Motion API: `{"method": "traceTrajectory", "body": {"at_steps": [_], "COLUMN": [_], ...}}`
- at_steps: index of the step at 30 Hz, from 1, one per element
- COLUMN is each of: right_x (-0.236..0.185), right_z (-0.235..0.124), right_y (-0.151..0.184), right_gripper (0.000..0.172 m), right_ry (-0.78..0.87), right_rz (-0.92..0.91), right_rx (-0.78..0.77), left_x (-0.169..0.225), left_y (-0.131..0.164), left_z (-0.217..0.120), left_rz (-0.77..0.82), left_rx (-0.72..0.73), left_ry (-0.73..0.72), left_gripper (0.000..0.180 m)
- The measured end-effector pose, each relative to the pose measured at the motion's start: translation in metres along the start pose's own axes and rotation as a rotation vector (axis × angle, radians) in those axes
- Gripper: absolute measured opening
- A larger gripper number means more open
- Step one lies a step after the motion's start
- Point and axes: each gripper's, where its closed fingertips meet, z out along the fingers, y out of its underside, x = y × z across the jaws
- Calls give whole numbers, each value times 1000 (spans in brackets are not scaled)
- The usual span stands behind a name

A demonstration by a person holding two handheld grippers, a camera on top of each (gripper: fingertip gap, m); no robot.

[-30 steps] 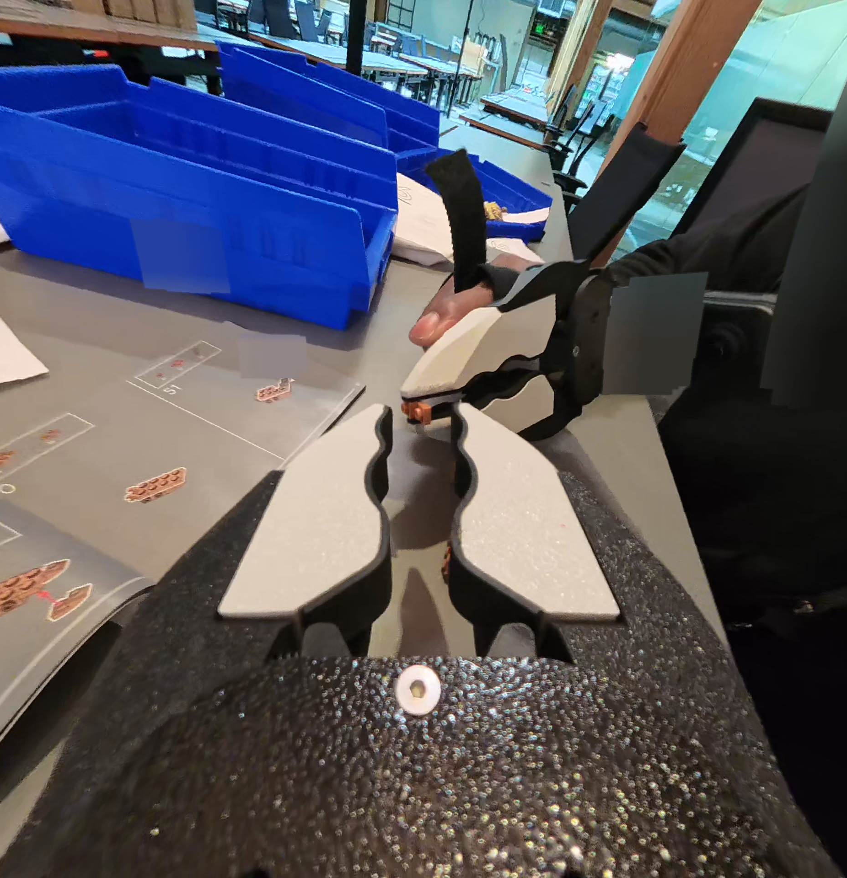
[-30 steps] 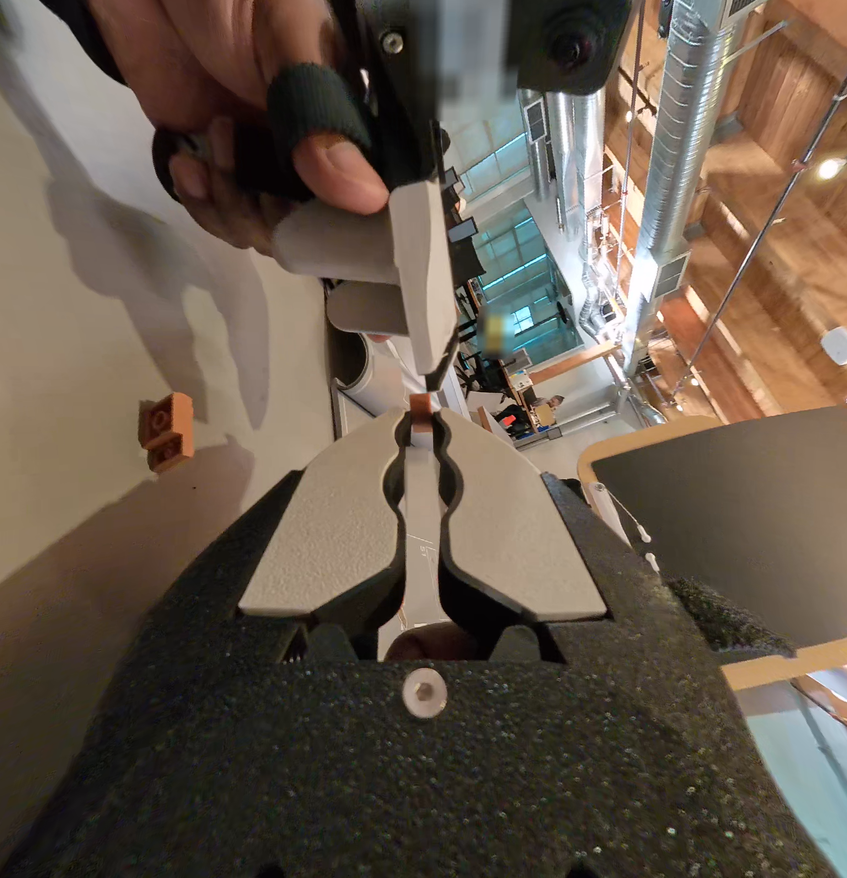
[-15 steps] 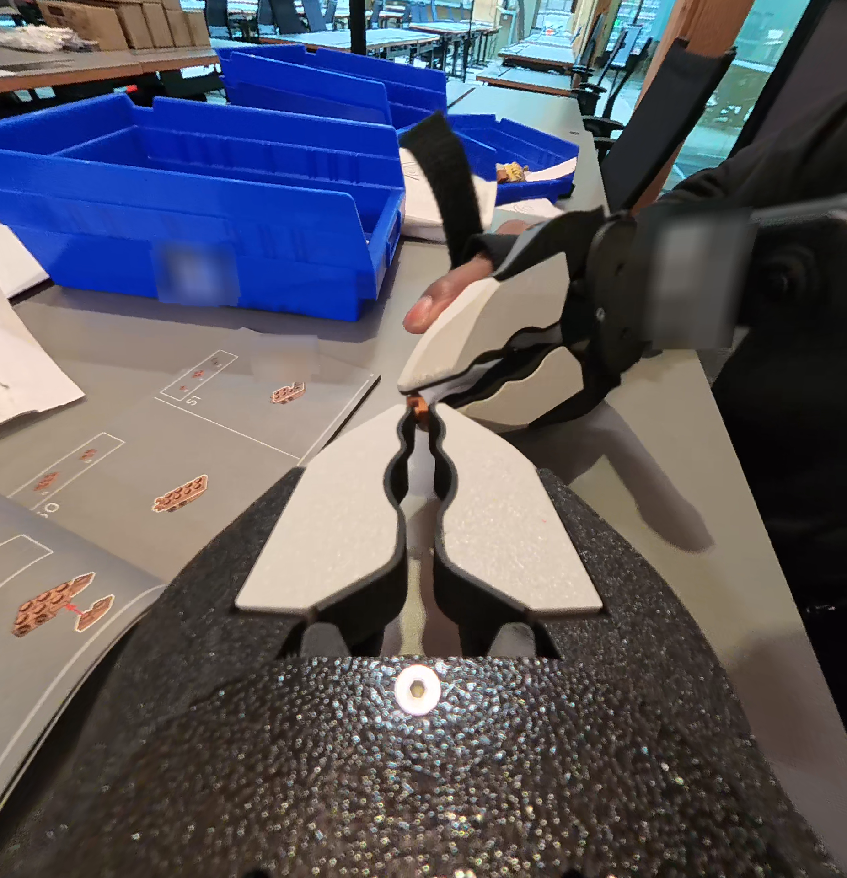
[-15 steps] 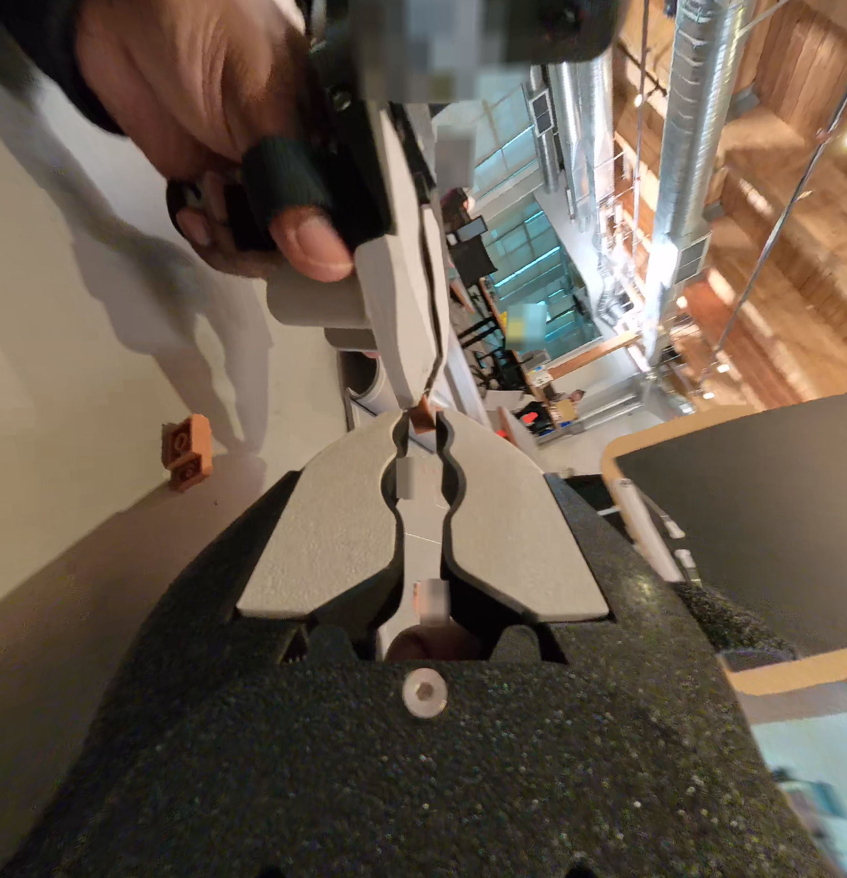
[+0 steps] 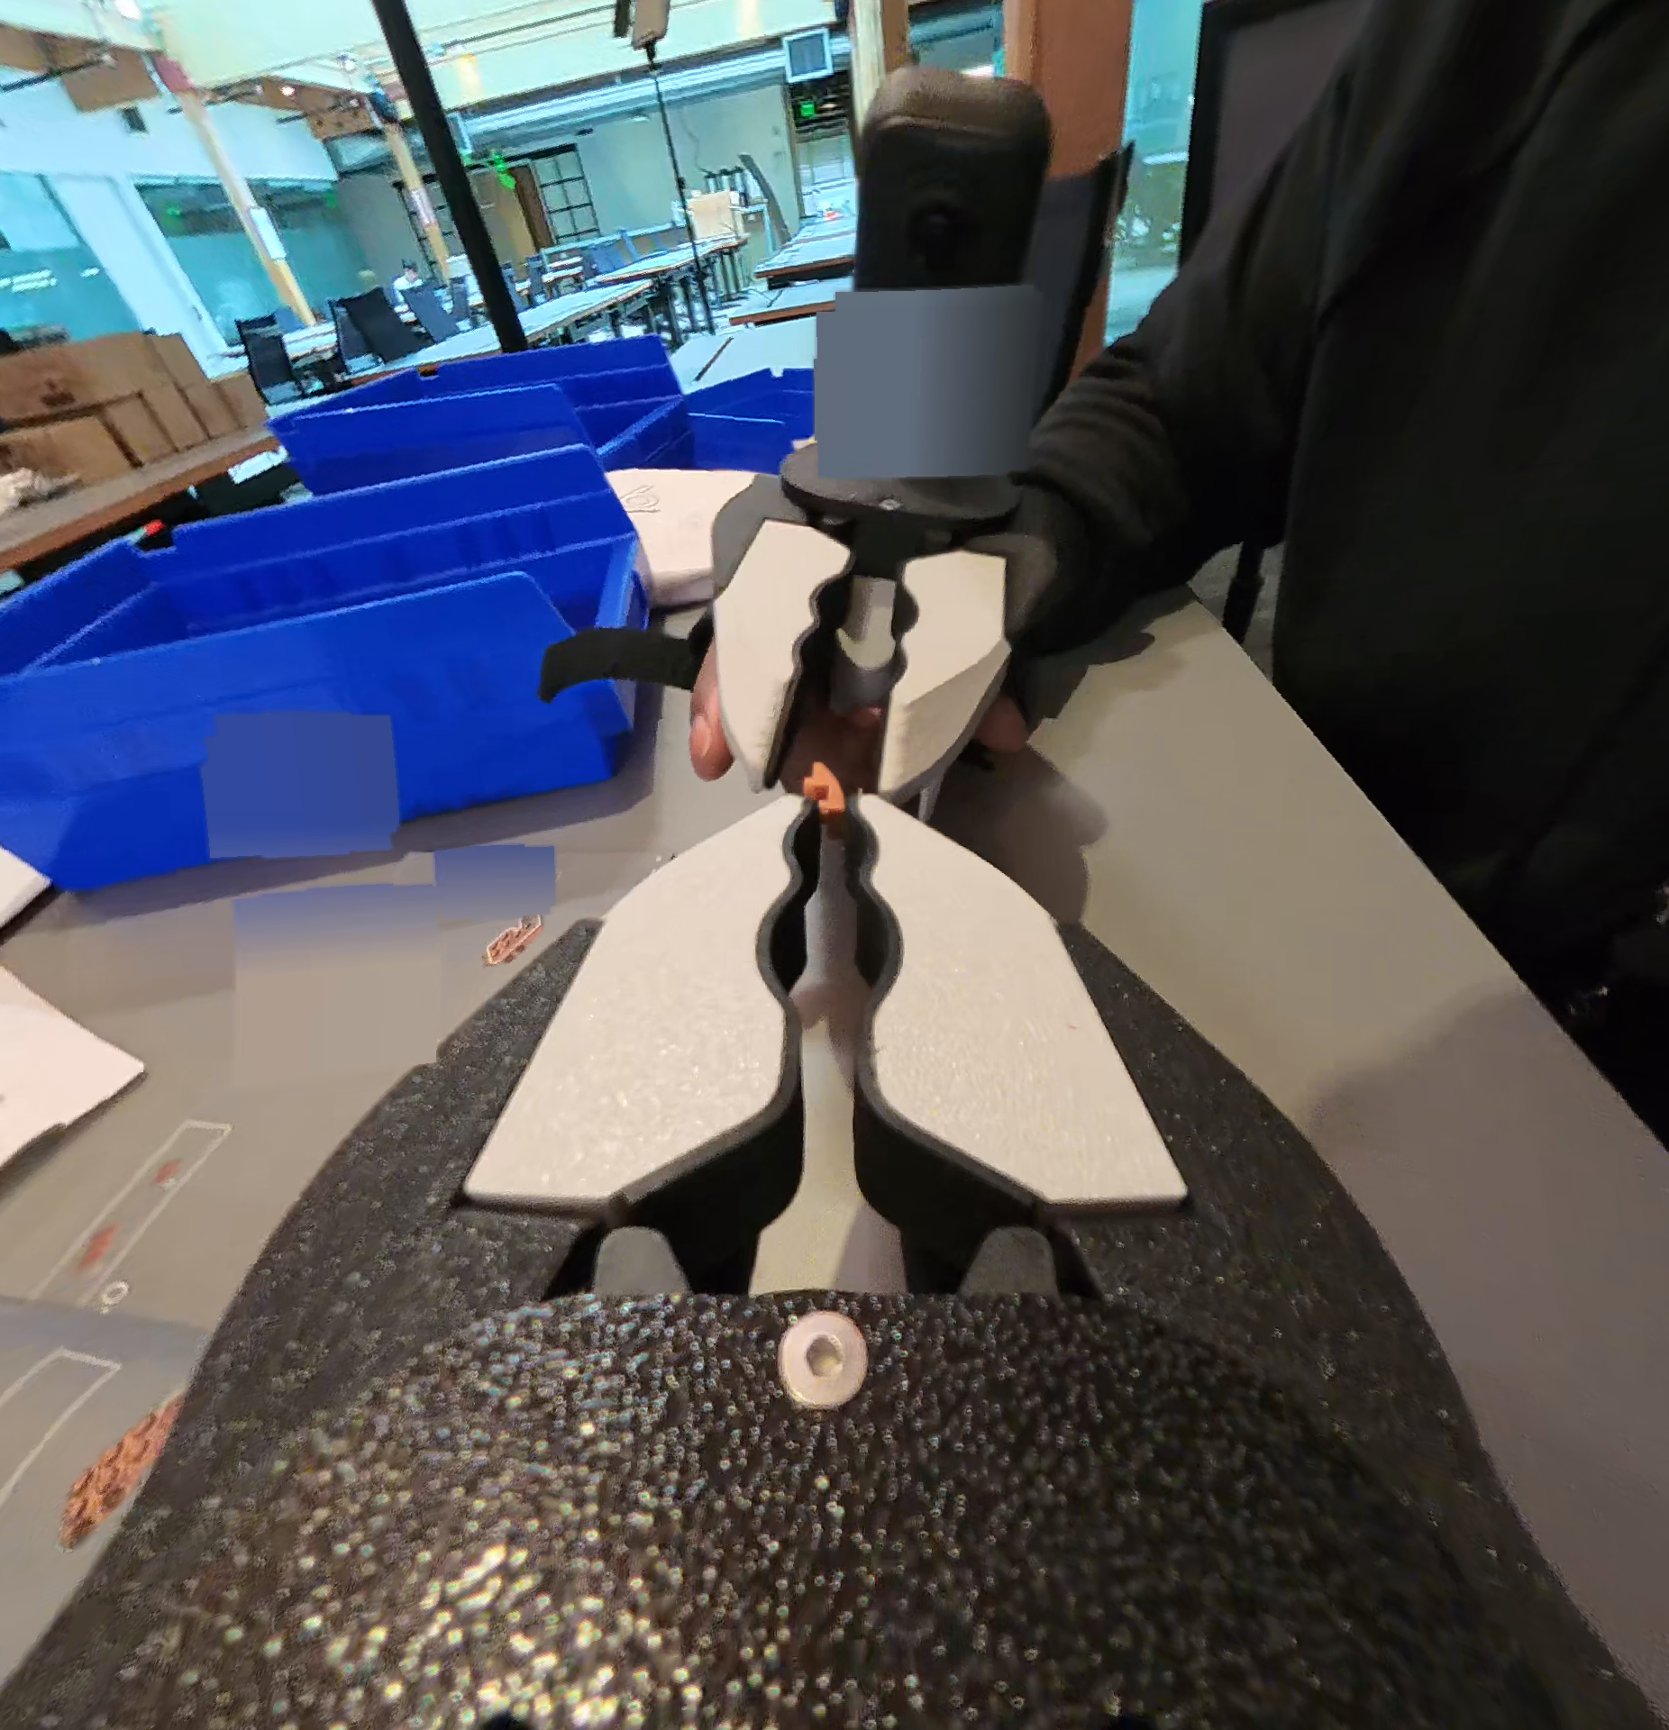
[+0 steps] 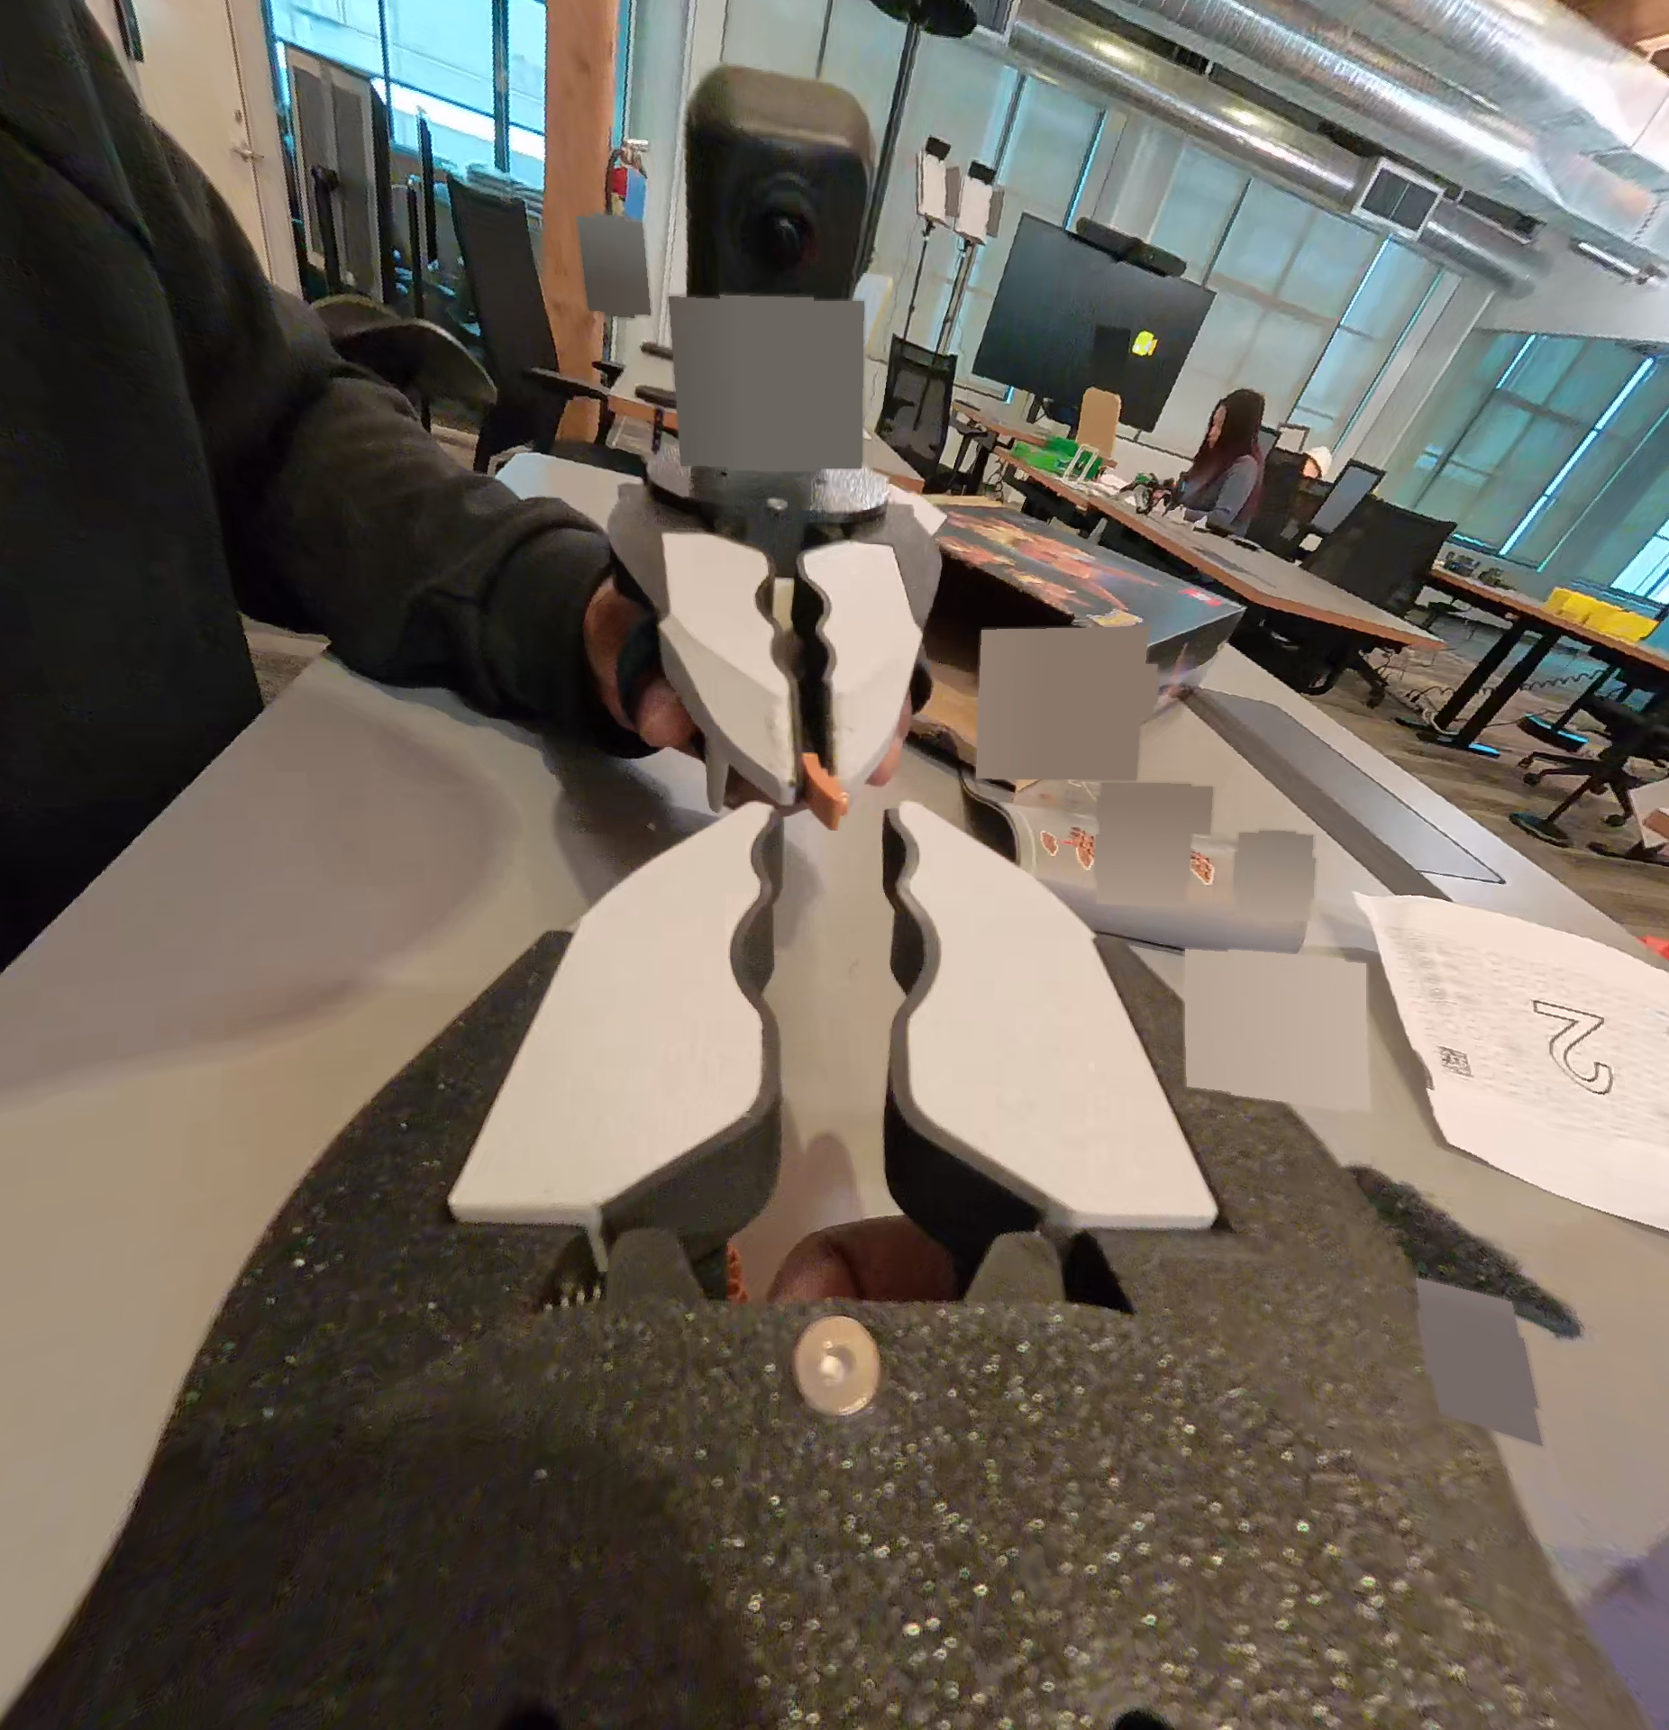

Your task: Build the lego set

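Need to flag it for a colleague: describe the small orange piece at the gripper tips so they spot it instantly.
Start at the grey table, where two grippers meet tip to tip. The left gripper pinches a tiny orange brick. It alone is held in the air; similar pieces nearby are only printed on the booklet.

Printed white sheet lies on the counter right of the right tongs; it bears large and small print, not transcribed. Open booklet, just ahead-right of those tongs, shows brick diagrams. Booklet pages left of the left tongs: markings illegible.
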Motion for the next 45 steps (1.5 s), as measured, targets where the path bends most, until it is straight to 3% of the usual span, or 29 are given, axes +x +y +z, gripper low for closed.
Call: {"method": "traceTrajectory", "body": {"at_steps": [18,30,45], "right_x": [-18,-13,-13], "right_z": [-2,-4,-3], "right_y": [-2,-3,0], "right_gripper": [8,6,6], "right_ry": [-126,-110,-100], "right_rz": [-2,-10,-26], "right_rx": [23,28,11], "left_x": [20,12,16], "left_y": [2,-1,-1], "left_z": [6,3,2], "left_rz": [35,23,92], "left_rx": [-13,-4,-37], "left_ry": [97,51,52], "left_gripper": [4,10,0]}}
